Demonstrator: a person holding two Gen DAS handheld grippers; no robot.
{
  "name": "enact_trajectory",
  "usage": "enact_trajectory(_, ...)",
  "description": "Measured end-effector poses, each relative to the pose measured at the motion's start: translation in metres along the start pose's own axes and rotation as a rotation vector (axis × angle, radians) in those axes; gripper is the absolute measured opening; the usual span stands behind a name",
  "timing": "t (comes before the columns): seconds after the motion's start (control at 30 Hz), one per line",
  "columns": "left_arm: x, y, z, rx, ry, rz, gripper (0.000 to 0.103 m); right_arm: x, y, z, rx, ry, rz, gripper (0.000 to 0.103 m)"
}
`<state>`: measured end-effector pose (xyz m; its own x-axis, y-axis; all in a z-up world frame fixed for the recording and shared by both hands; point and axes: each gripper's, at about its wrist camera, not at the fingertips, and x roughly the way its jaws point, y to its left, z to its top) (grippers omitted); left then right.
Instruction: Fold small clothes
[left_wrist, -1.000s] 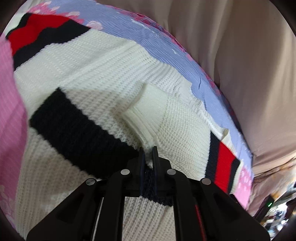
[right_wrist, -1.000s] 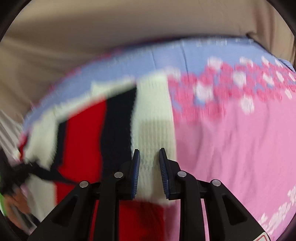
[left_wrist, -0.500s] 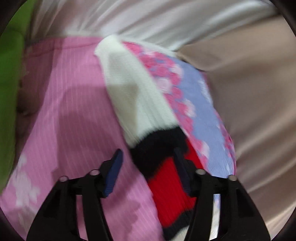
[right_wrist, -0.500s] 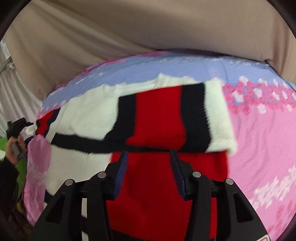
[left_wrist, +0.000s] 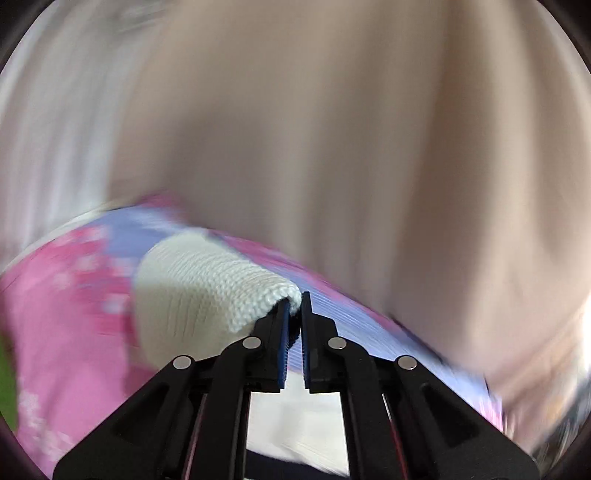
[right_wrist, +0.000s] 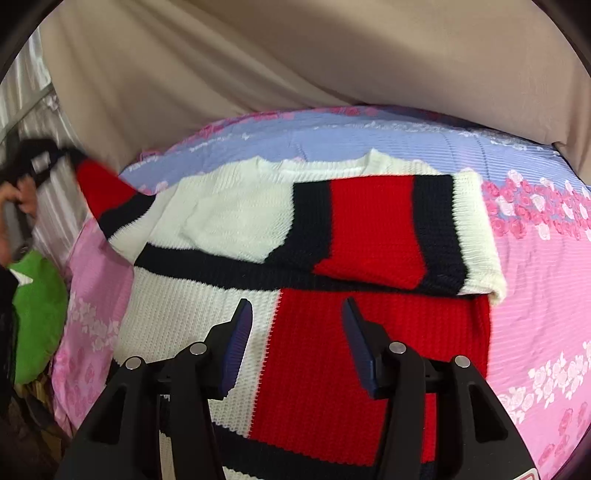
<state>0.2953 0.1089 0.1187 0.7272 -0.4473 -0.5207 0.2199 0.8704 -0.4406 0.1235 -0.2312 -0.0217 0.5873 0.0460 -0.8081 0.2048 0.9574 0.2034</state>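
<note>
Across the middle of the right wrist frame on the bed (right_wrist: 535, 280): sweater (right_wrist: 229, 325) spread flat, right sleeve (right_wrist: 388, 236) folded over, right tongs (right_wrist: 295, 325) spread after letting go, left tongs (left_wrist: 294, 314) pinching the other cuff (left_wrist: 207, 291) for its fold.

The white, red and navy knit sweater (right_wrist: 306, 236) lies flat, one sleeve folded across, the other lifted.

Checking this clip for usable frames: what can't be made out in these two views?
- Left wrist view: motion blur smears the bedsheet; the left gripper hides how much sleeve it pinches.
- Right wrist view: the sweater hem is cut off by the bottom edge, behind the right gripper.
- Green item: cut off, unidentifiable.
</note>
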Motion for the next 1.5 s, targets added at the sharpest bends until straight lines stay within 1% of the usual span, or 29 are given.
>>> enact_trajectory(0.07,0.014,-0.061,-0.048,0.072,0.118,-0.09,0.006,-0.007,-0.012,0.001,0.026,-0.013,0.003,0.051)
enact_trajectory(0.13,0.044,-0.097,-0.114,0.095,0.282,-0.127,0.008,-0.012,-0.027,-0.003,0.052,-0.025,-0.008,0.053)
enact_trajectory(0.2,0.065,-0.103,-0.171,0.076,0.41,-0.121,0.008,-0.015,-0.044,-0.009,0.075,-0.024,-0.024,0.054)
enact_trajectory(0.23,0.071,-0.098,-0.203,0.039,0.469,-0.112,0.008,-0.016,-0.055,-0.013,0.089,-0.018,-0.035,0.054)
enact_trajectory(0.3,0.069,-0.081,-0.23,-0.035,0.514,-0.107,0.008,-0.019,-0.07,-0.019,0.099,-0.007,-0.053,0.054)
enact_trajectory(0.33,0.066,-0.071,-0.235,-0.075,0.51,-0.106,0.009,-0.02,-0.077,-0.021,0.099,-0.001,-0.064,0.055)
enact_trajectory(0.4,0.051,-0.045,-0.234,-0.182,0.461,-0.089,0.021,-0.022,-0.086,-0.021,0.103,-0.006,-0.076,0.057)
enact_trajectory(0.47,0.045,-0.017,-0.22,-0.281,0.39,-0.052,0.048,-0.019,-0.091,-0.016,0.122,-0.01,-0.044,0.06)
enact_trajectory(0.57,0.044,0.02,-0.201,-0.395,0.309,0.034,0.051,-0.003,-0.09,0.005,0.167,0.001,-0.003,0.061)
enact_trajectory(0.67,0.047,0.059,-0.192,-0.526,0.267,0.084,0.051,0.011,-0.063,0.037,0.132,-0.025,-0.017,0.063)
enact_trajectory(0.7,0.051,0.064,-0.191,-0.543,0.263,0.095,0.051,0.018,-0.046,0.051,0.088,-0.039,-0.017,0.063)
enact_trajectory(0.73,0.055,0.069,-0.19,-0.554,0.27,0.114,0.051,0.025,-0.035,0.06,0.058,-0.046,-0.02,0.068)
enact_trajectory(0.8,0.065,0.079,-0.189,-0.57,0.304,0.127,0.048,0.053,-0.001,0.081,-0.034,-0.021,-0.041,0.073)
enact_trajectory(0.9,0.073,0.091,-0.196,-0.578,0.349,0.138,0.031,0.107,0.031,0.1,-0.119,0.05,-0.103,0.073)
enact_trajectory(0.97,0.077,0.095,-0.201,-0.573,0.368,0.156,0.013,0.145,0.042,0.104,-0.152,0.116,-0.151,0.071)
enact_trajectory(1.0,0.077,0.098,-0.201,-0.581,0.369,0.158,0.011,0.157,0.043,0.103,-0.16,0.144,-0.159,0.059)
enact_trajectory(1.03,0.075,0.102,-0.202,-0.594,0.367,0.157,0.01,0.161,0.04,0.103,-0.155,0.143,-0.158,0.032)
enact_trajectory(1.07,0.072,0.104,-0.202,-0.597,0.366,0.157,0.01,0.151,0.034,0.105,-0.125,0.11,-0.142,0.015)
enact_trajectory(1.1,0.07,0.105,-0.202,-0.589,0.365,0.164,0.01,0.139,0.024,0.108,-0.068,0.087,-0.084,0.007)
enact_trajectory(1.13,0.07,0.106,-0.201,-0.578,0.365,0.167,0.01,0.111,0.001,0.109,0.05,0.027,-0.001,0.007)
enact_trajectory(1.23,0.071,0.101,-0.2,-0.554,0.378,0.152,0.011,0.053,-0.064,0.09,0.256,-0.088,0.049,0.008)
enact_trajectory(1.27,0.07,0.1,-0.202,-0.552,0.375,0.154,0.012,0.046,-0.085,0.076,0.307,-0.088,0.047,0.008)
enact_trajectory(1.3,0.069,0.098,-0.203,-0.56,0.367,0.15,0.012,0.048,-0.107,0.059,0.345,-0.054,0.01,0.015)
enact_trajectory(1.33,0.069,0.095,-0.203,-0.574,0.36,0.139,0.013,0.056,-0.118,0.048,0.354,-0.01,-0.016,0.017)
enact_trajectory(1.37,0.067,0.095,-0.203,-0.601,0.356,0.125,0.018,0.065,-0.13,0.036,0.365,0.051,-0.03,0.017)
enact_trajectory(1.4,0.066,0.094,-0.203,-0.624,0.348,0.117,0.022,0.07,-0.14,0.023,0.396,0.093,-0.012,0.017)
enact_trajectory(1.43,0.063,0.094,-0.202,-0.641,0.332,0.111,0.031,0.069,-0.145,0.019,0.422,0.087,0.022,0.017)
enact_trajectory(1.47,0.059,0.093,-0.202,-0.656,0.307,0.12,0.037,0.066,-0.149,0.016,0.444,0.066,0.055,0.022)
enact_trajectory(1.5,0.057,0.093,-0.2,-0.665,0.285,0.126,0.039,0.062,-0.151,0.017,0.453,0.047,0.071,0.041)
